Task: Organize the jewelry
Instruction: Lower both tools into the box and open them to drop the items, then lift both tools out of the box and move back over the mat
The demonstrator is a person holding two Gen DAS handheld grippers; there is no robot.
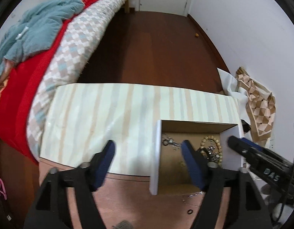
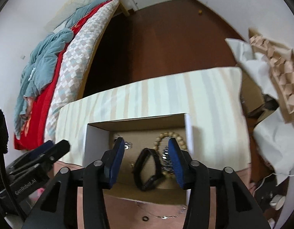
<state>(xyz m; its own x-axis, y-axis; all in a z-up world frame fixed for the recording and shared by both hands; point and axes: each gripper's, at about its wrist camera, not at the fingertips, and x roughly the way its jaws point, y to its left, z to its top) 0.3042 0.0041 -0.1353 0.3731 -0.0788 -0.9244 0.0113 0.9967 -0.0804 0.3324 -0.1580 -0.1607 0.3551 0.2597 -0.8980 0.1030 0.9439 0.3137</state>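
Observation:
An open cardboard box [image 2: 97, 145] with white walls sits on a striped board [image 1: 108, 114]. Inside lie a wooden bead bracelet [image 2: 177, 137], a black band [image 2: 147, 171] and silver chains [image 1: 171, 143]. My right gripper [image 2: 146, 148] is open and empty, hovering over the box. My left gripper [image 1: 148, 148] is open and empty, straddling the box's left wall [image 1: 156, 152]. The bead bracelet [image 1: 217, 145] shows in the left wrist view too. In front of the box, a small black ring [image 2: 145, 218] and a thin silver chain [image 2: 166, 214] lie on the pink surface. The ring [image 1: 190, 212] also shows in the left wrist view.
A bed [image 1: 74, 47] with checkered and red covers runs along the left. Dark wood floor [image 1: 156, 47] lies beyond the board. White cloth [image 2: 269, 133] and a patterned paper bag [image 1: 261, 103] pile at the right by the wall.

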